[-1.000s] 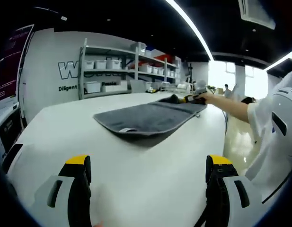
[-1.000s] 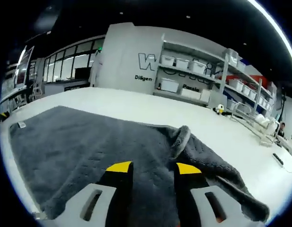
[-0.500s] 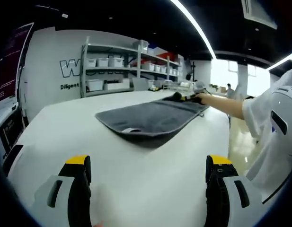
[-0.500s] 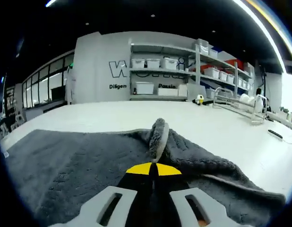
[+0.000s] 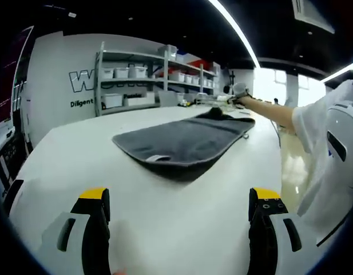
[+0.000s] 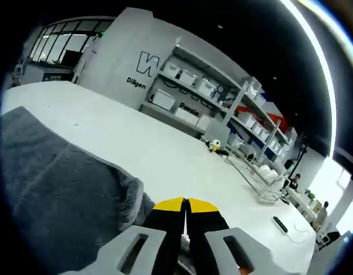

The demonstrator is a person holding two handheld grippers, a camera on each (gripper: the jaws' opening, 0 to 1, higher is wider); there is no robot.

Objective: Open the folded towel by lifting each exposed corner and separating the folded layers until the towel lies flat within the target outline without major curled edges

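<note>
Towel (image 6: pixel 56 189) corner now lifted higher

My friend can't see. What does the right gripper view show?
The right gripper, its jaws closed, pinches the edge of a gray towel on a white table. Shelves stand behind.

One towel (image 5: pixel 182 141), two hand-held grippers (image 5: pixel 175 220) (image 6: pixel 185 207), perhaps one shelf rack (image 5: pixel 136 74).

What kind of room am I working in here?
Probably a lab or workshop with storage. Metal shelving loaded with white bins lines a grey wall with large lettering, and the grey towel lies on a big white worktable under strip ceiling lights.
</note>
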